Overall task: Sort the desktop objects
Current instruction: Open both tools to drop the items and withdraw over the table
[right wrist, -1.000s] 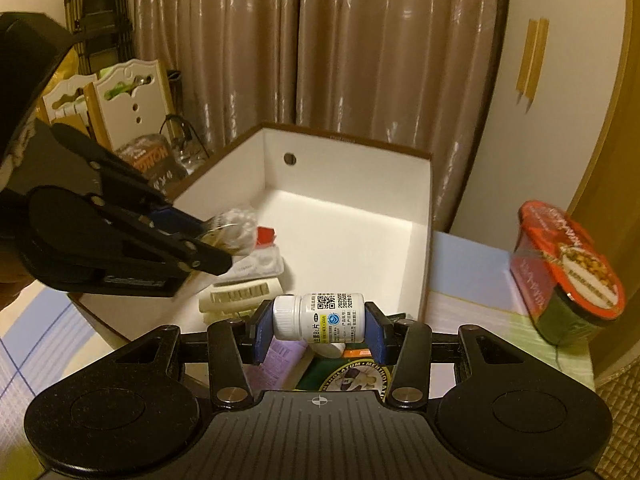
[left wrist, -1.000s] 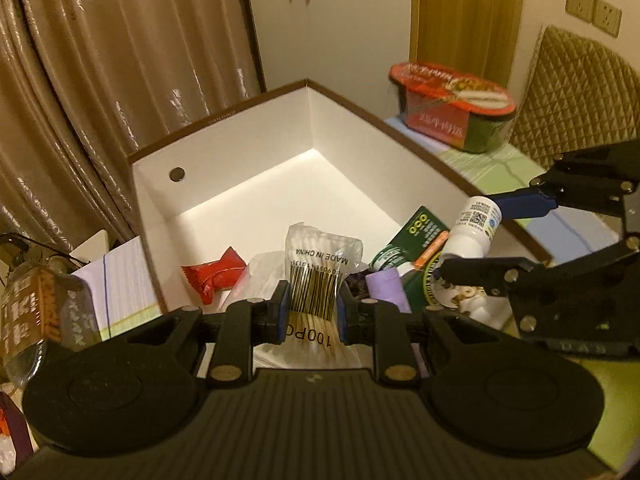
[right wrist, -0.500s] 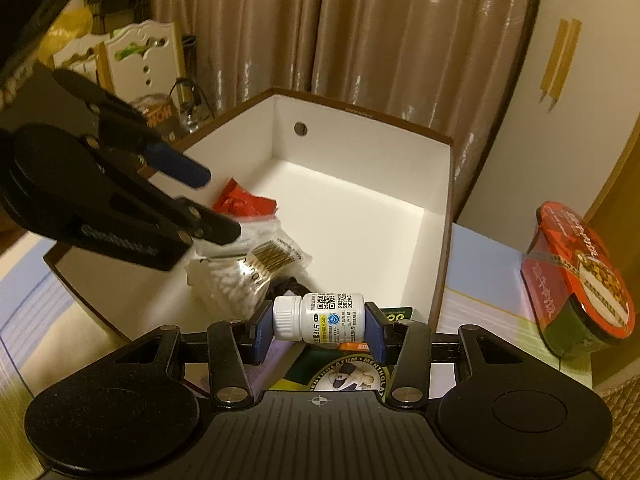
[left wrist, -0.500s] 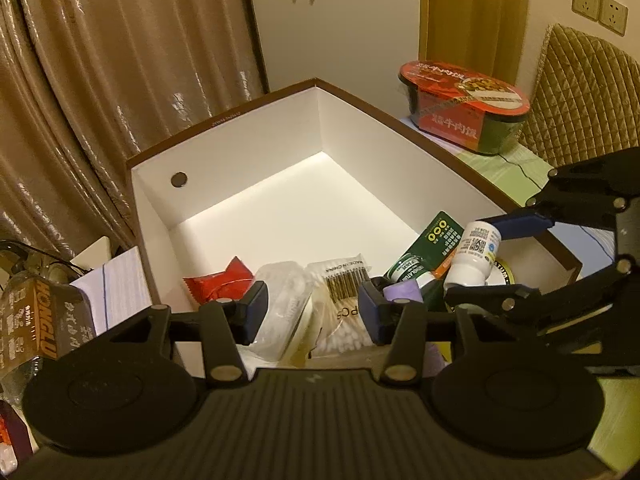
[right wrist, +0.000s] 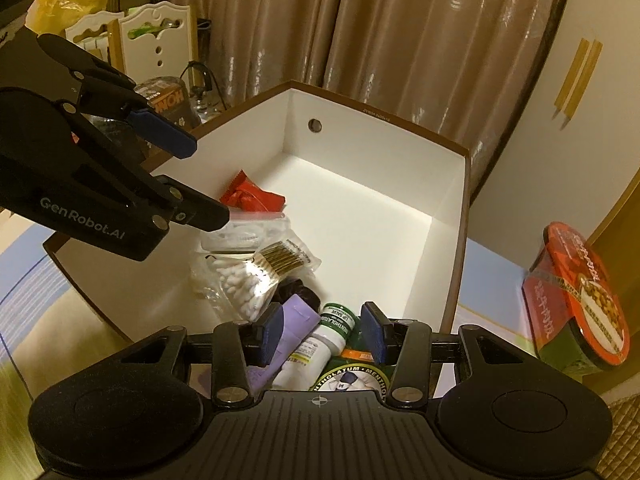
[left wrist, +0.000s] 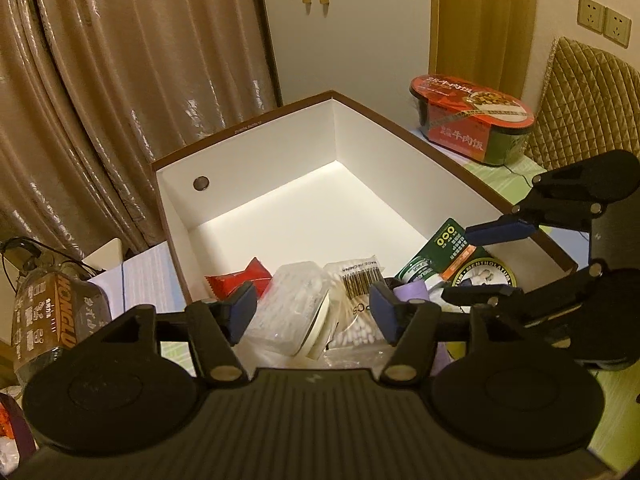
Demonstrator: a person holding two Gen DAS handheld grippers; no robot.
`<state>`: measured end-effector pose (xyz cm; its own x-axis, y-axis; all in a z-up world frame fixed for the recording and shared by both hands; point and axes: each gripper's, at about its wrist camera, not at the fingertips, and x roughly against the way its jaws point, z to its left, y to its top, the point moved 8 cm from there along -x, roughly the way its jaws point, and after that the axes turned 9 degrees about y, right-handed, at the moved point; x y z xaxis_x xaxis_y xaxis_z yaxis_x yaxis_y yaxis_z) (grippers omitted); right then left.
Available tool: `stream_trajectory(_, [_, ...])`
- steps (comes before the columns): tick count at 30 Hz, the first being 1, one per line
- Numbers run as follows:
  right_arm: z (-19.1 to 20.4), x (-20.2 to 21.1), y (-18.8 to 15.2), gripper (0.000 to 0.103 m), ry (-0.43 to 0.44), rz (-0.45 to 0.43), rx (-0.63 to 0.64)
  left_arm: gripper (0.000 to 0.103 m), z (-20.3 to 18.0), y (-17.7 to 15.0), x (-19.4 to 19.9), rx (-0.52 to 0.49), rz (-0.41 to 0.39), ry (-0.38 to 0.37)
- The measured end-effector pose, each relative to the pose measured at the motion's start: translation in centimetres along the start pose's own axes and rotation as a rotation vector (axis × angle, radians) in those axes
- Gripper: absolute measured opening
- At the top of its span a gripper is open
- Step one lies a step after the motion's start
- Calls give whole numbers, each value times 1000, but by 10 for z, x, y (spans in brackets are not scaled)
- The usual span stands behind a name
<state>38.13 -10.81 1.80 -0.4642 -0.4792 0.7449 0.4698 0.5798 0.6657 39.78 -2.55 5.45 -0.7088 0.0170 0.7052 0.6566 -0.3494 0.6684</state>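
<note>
Two sets of jaws report. My left gripper [left wrist: 312, 308] is opening, its pads clear of the clear plastic bag of white cotton swabs [left wrist: 356, 300] lying below them in the white cardboard box with a brown rim [left wrist: 256, 128]. My right gripper [right wrist: 322, 332] stands apart, clamping nothing. I judge the bag light, soft and slippery, best pinched across the packed swabs.
</note>
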Motion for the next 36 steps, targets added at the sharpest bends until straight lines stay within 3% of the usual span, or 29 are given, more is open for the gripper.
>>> stream_trajectory(8, [6,23,9,46,-14,-65,3,63,7,-4,12,17,-10,14])
stream_trajectory(14, [7,58,7,46,-46,-127,-18,76,10,-10,34,35,-31,36])
stream_trajectory(16, [6,72,0,46,-60,-143,-39,87,9,-13,45,43,-47,44])
stream_trajectory(19, [7,97,-18,46,-76,-158,-86,94,7,-21,64,57,-70,54])
stream_trajectory(24, [22,129,-65,47,-82,-124,-160,100,2,-47,97,125,-74,59])
stream_trajectory(25, [27,133,-77,52,-80,-106,-169,102,0,-53,104,140,-68,59])
stream_trajectory(26, [33,137,-88,64,-78,-92,-178,102,-4,-61,109,153,-61,60])
stream_trajectory(27, [39,141,-99,91,-77,-84,-187,102,-7,-68,115,165,-54,61])
stream_trajectory(36, [72,170,-165,94,-88,-29,-264,102,-64,-150,155,155,40,24])
